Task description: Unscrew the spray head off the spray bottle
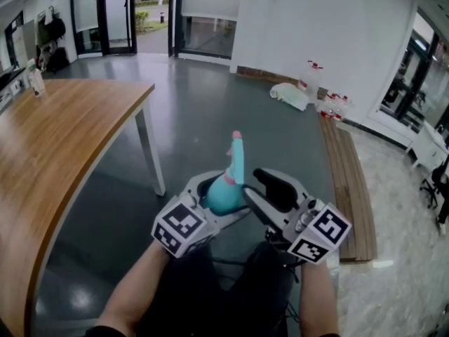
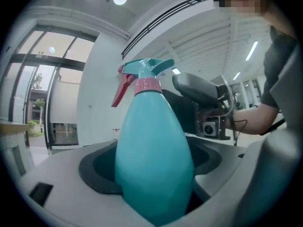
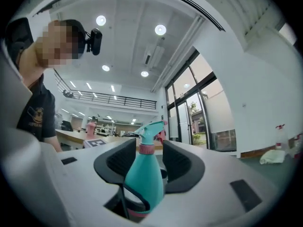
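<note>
— Spray bottle (image 1: 230, 180) kept for later, then; began with the biggest?
— Began with the grey floor (image 1: 210, 97), spread over the middle and top of the head view. Then noted the wooden table (image 1: 63, 146) down the left side, and a wooden platform (image 1: 347, 181) running along the right.
— And after those?
— Saw two forearms (image 1: 137, 286) rising from the bottom edge, each ending in a gripper with a marker cube (image 1: 181, 227).
— Left gripper (image 1: 219, 199)?
— Found at lower centre, clamped tight on the bottle's fat teal body. Confirmed in the left gripper view: wedged between both jaws, filling the middle of the frame.
— Right gripper (image 1: 256, 188)?
— Sat just right of the bottle in the head view. Stood with jaws apart. Showed, in the right gripper view, the bottle between the two black pads, with a gap on either side at the neck; pressed on nothing.
— Where was the bottle, exactly?
— Held up in the air at lower centre of the head view, well apart from the table, tilted with its top toward the upper frame.
— Smaller bits?
— Picked out the teal spray head (image 2: 147, 70), seated on the neck. Spotted a pink collar (image 2: 147, 85) just below it. Ended on the smallest, a red trigger (image 2: 122, 90), pointing to the left in the left gripper view.
</note>
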A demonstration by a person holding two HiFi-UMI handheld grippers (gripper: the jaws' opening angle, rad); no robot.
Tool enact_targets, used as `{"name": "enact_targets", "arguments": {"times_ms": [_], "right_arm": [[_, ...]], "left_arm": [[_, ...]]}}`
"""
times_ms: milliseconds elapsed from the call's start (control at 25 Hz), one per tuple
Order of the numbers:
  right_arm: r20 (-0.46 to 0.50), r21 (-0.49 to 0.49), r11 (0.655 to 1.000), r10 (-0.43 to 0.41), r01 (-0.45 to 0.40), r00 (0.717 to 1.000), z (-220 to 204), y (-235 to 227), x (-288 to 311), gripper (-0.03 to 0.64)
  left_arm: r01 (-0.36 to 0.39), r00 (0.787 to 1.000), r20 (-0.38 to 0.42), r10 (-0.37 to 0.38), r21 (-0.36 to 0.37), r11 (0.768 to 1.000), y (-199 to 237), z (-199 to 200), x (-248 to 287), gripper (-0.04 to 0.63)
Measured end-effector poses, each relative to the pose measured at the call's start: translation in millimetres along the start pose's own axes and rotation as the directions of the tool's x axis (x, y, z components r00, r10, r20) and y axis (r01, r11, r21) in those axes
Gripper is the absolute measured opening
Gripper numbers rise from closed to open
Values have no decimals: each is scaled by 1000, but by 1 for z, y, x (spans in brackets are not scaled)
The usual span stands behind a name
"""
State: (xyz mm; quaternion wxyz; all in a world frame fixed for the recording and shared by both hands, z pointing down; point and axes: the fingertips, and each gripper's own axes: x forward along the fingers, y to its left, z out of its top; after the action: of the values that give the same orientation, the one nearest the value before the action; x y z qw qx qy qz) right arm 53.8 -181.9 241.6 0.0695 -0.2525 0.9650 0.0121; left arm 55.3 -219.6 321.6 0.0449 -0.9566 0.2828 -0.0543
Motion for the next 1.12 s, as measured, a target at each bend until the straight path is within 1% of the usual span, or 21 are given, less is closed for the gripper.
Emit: {"name": "enact_targets", "arguments": {"times_ms": [80,160,320,480,520,600,720,880,1000,1120], "right_arm": [[-1,-1,996,-85,85,996,0,-5,3,175],[-12,6,991,-134,134,991,-3,-4,6,175],[-58,6,987,-160,161,985,-14,1,16,175],[-71,20,975,-219,221,973,-17,-5,18,174],[-72,17,974,-223,225,972,-17,-5,18,150],[-76,9,976,-216,217,974,-17,-3,18,141],[-78,9,982,-188,189,979,-17,-1,17,137],[-63,8,993,-114,115,992,-15,3,13,137],[-56,6,999,-51,51,997,-12,4,10,137],[-61,-7,1000,12,-12,998,-10,7,9,137]], "left_arm": [[-71,997,-14,71,-2,997,6,-3,3,411],[-122,992,-27,123,9,992,7,-5,5,411],[-185,981,-46,187,45,982,8,-11,6,413],[-226,971,-63,232,90,970,7,-14,6,413],[-233,968,-70,240,98,968,7,-14,5,413],[-234,967,-76,242,104,967,7,-15,5,413],[-189,978,-72,196,97,977,4,-15,4,413],[-67,996,-58,72,82,994,-8,-11,3,413],[19,998,-61,-14,83,996,-14,-8,3,413],[101,993,-61,-96,76,992,-20,-5,1,413]]}}
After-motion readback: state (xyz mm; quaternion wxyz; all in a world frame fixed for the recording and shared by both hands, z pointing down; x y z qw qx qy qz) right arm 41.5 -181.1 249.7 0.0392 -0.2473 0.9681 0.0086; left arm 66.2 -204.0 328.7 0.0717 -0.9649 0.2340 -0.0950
